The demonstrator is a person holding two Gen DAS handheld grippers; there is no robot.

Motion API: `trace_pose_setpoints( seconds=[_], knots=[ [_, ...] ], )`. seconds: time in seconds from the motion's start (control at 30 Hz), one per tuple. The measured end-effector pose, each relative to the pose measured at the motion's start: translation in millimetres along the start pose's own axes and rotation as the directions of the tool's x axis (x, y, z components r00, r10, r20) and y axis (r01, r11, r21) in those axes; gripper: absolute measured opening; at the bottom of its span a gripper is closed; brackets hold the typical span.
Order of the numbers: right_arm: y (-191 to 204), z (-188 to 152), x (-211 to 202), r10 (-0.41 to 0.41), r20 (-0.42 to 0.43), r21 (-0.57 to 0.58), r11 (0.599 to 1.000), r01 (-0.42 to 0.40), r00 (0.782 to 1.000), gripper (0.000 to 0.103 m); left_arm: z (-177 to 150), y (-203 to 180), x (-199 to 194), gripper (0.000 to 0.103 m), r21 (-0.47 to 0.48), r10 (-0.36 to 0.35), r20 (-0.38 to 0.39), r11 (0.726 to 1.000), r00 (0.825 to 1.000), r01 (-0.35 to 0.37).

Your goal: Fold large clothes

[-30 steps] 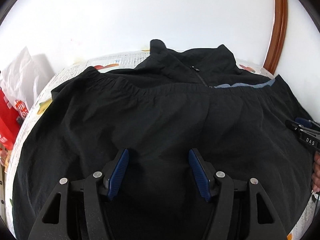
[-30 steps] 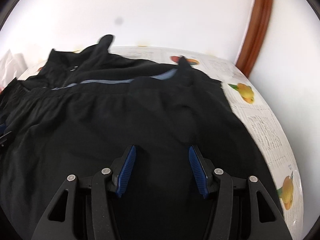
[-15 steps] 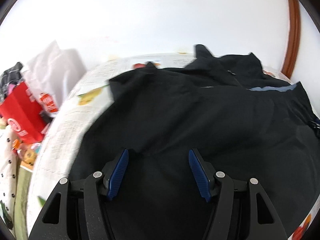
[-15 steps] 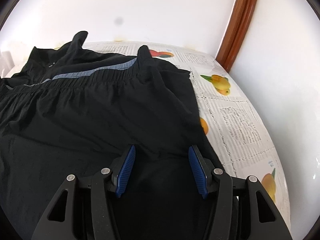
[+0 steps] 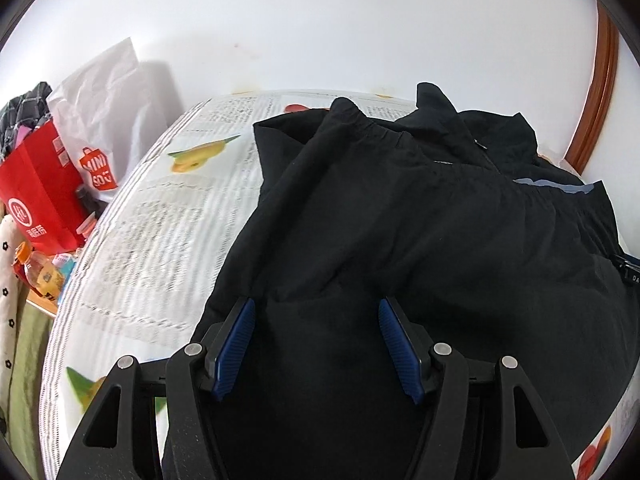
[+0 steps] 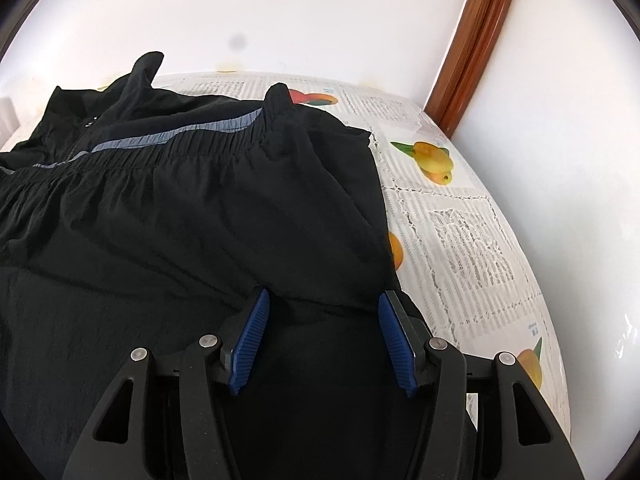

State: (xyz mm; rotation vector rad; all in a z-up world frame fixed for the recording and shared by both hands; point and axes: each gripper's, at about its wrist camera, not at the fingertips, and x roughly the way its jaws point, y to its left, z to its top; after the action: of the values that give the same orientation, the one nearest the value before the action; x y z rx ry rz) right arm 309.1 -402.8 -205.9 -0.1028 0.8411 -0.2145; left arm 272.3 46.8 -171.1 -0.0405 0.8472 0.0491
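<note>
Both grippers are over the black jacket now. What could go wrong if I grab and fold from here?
1. The black jacket is already doubled, hem lying near the collar; open pads of the right gripper and left gripper may pinch only the top layer, so the fold slips apart.
2. The red bag and bottle stand close to the table edge; a sideways swing could knock them.

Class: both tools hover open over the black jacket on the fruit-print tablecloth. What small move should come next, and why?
Probably lower each tool onto its side edge and close. The left tool and right tool stand open, gripping nothing, each near a side of the black jacket, whose hem already lies folded up by the collar.
</note>
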Motion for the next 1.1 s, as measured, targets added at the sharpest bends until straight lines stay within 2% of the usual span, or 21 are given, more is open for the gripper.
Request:
trace_pose_setpoints(
  seconds=[0.3,0.4,0.53,0.6,0.7,0.83,0.97,1.1],
  knots=[
    [-34.5,7.8,13.1,-0.015,-0.011,0.035,0.999,0.015,1.000,0.054,15.0,-37.7,18.2,0.062,0.034,-0.032,-0.013,0.999,0.999,0.032],
    [-43.2,8.5,13.6,-0.010,-0.003,0.042,0.999,0.010,1.000,0.055,16.0,-42.8,19.2,0.063,0.048,-0.029,-0.013,0.998,0.999,0.030],
    [-44.4,4.7,-1.8,-0.018,-0.046,0.082,0.996,0.022,0.999,0.056,14.2,-34.1,13.7,0.063,0.076,-0.046,-0.021,0.996,0.999,0.048],
    [-34.6,-0.6,-22.0,-0.033,-0.037,0.084,0.996,0.036,0.999,0.056,10.5,-25.0,6.8,0.063,0.068,-0.067,-0.023,0.995,0.997,0.068],
    [-8.3,-11.2,-52.3,-0.008,0.009,0.041,0.999,0.008,1.000,0.056,1.9,-16.2,-8.9,0.063,0.064,-0.079,-0.019,0.995,0.997,0.080],
    [39.4,-29.1,-81.9,0.081,0.040,0.012,0.997,-0.082,0.996,0.056,-11.9,-1.7,-33.8,0.063,0.068,-0.094,-0.003,0.993,0.996,0.094],
    [98.7,-53.4,-111.5,0.218,0.066,-0.029,0.976,-0.216,0.974,0.056,-27.8,4.1,-61.2,0.063,0.079,-0.067,0.012,0.995,0.998,0.066],
    [142.5,-77.4,-130.5,0.228,0.058,-0.077,0.972,-0.223,0.972,0.055,-46.6,25.2,-80.6,0.063,0.065,-0.036,0.017,0.997,0.999,0.034]
  ],
)
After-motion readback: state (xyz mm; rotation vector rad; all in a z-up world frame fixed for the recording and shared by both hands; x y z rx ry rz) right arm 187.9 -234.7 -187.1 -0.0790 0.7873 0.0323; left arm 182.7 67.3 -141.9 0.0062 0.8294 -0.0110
